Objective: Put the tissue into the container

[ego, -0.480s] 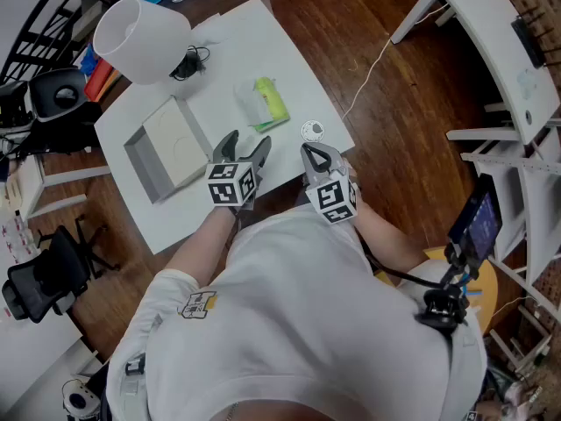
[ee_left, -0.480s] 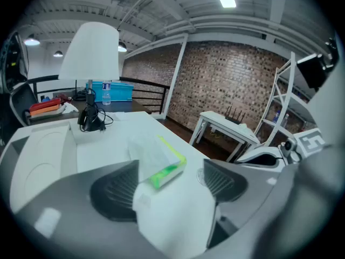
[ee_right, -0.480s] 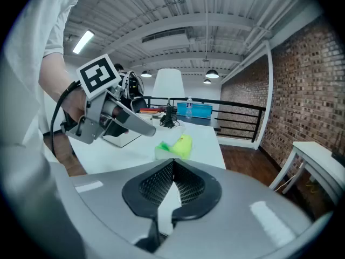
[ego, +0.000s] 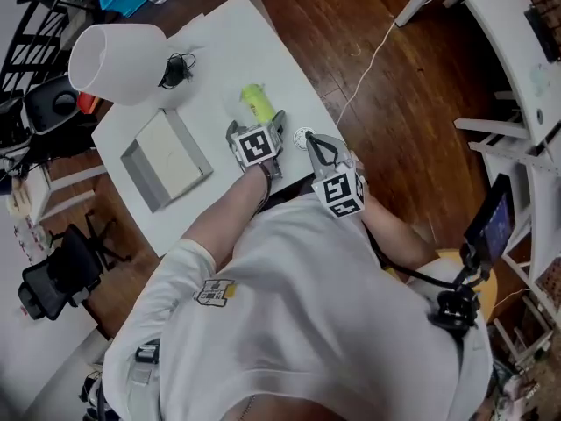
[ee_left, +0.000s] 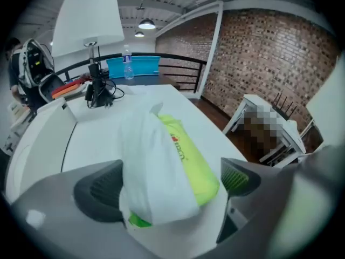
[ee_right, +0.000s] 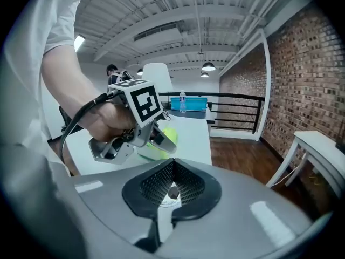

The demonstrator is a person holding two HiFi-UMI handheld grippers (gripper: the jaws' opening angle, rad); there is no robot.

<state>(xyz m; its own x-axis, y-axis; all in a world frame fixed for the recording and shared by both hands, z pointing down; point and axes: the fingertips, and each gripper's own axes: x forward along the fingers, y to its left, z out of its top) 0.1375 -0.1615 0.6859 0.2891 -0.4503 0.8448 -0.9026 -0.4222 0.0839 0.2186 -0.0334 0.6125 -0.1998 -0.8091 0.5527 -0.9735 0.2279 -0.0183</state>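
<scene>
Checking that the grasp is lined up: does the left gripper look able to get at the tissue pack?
Probably yes: the tissue pack lies between the left gripper's open fingers, and nothing else stands in the way.

Head cam: above the person point(ego: 307, 323), facing steeply down onto the tabletop point(ego: 219, 51). It sits far enough back to take in the whole top plus the floor point(ego: 394, 77) around it. Cam on left gripper point(ego: 256, 123): low over the tabletop, facing along the jaws toward the lamp point(ee_left: 86, 18). Tissue pack point(ee_left: 172, 161) very near, fills mid-frame. Cam on right gripper point(ego: 311, 143): level, facing across at the left gripper from just beside. All three share pack and lamp.
</scene>
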